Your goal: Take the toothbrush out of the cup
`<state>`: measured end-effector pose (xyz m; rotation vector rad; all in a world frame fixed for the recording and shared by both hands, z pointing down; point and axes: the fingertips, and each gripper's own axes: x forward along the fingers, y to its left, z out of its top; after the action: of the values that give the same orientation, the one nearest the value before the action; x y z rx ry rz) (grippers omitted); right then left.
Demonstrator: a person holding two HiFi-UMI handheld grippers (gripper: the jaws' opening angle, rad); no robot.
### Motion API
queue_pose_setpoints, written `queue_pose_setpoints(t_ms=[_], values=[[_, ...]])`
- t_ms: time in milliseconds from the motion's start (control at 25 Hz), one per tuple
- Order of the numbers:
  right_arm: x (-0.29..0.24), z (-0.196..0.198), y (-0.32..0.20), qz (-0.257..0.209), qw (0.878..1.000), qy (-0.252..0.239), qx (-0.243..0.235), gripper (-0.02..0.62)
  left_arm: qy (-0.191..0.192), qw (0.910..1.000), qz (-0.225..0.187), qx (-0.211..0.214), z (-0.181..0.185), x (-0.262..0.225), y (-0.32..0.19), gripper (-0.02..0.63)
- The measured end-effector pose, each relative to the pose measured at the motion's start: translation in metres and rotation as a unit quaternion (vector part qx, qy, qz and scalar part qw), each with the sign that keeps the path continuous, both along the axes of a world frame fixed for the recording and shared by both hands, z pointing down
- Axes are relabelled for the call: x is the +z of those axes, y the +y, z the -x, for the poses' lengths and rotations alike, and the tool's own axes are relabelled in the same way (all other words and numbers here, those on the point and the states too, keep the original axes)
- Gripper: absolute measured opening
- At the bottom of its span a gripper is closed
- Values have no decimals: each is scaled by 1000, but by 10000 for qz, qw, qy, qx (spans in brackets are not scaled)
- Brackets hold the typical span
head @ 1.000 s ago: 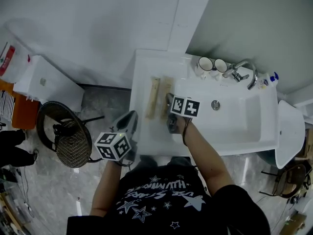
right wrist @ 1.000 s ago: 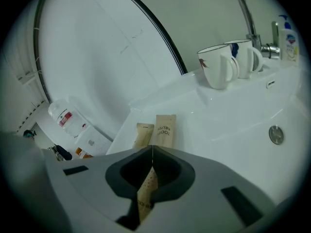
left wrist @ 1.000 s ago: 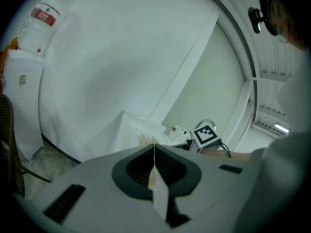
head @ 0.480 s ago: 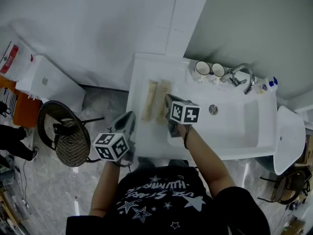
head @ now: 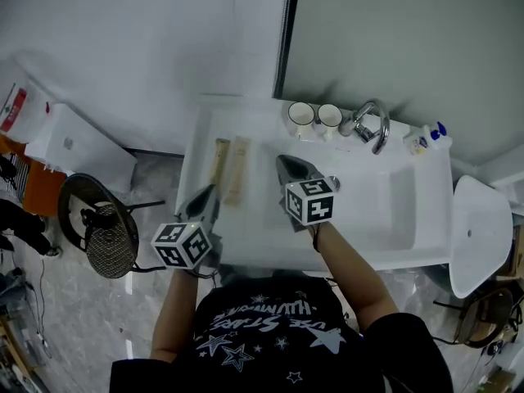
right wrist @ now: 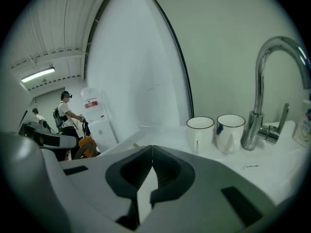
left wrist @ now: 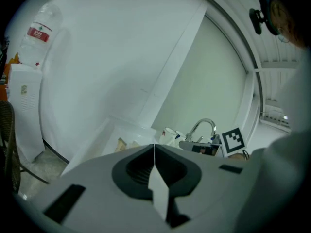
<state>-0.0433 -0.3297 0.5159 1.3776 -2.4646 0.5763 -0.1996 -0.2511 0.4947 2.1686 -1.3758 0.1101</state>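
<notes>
Two white cups [head: 300,114] [head: 329,115] stand side by side on the sink's back ledge, left of the chrome tap [head: 368,123]. In the right gripper view both cups [right wrist: 199,131] [right wrist: 230,130] show no toothbrush above their rims. Two long beige pieces [head: 228,167] lie on the sink's left ledge; what they are is unclear. My right gripper [head: 282,160] hangs shut and empty over the basin's left part, pointing at the cups. By the sink's left front edge my left gripper [head: 210,190] is shut and empty too. Its view shows the cups [left wrist: 168,135] far off.
The white sink [head: 409,219] fills the middle. A small bottle [head: 420,140] stands right of the tap. On the floor to the left are a wire basket [head: 106,240] and a white cabinet [head: 78,142]. People [right wrist: 68,111] stand far behind by a water dispenser [right wrist: 93,111].
My right gripper has lifted off the beige pieces, rolled, and swung right over the basin. My left gripper has come forward to the sink's edge.
</notes>
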Motion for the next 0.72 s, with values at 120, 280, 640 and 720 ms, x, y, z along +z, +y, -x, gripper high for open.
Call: queue_pose_setpoints(t_ms=[120, 280, 640, 720], values=[[3, -30, 7, -45, 9999, 35, -100, 14, -61, 10000, 22, -54, -27, 2, 6, 20], [18, -66, 16, 92, 9997, 23, -204, 14, -123, 9997, 84, -189, -59, 8, 17, 20], [44, -110, 31, 315, 9984, -67, -464, 14, -157, 9980, 186, -581, -99, 15, 40, 20], [47, -115, 34, 346, 9983, -107, -450, 14, -185, 9981, 206, -550, -105, 16, 44, 20]])
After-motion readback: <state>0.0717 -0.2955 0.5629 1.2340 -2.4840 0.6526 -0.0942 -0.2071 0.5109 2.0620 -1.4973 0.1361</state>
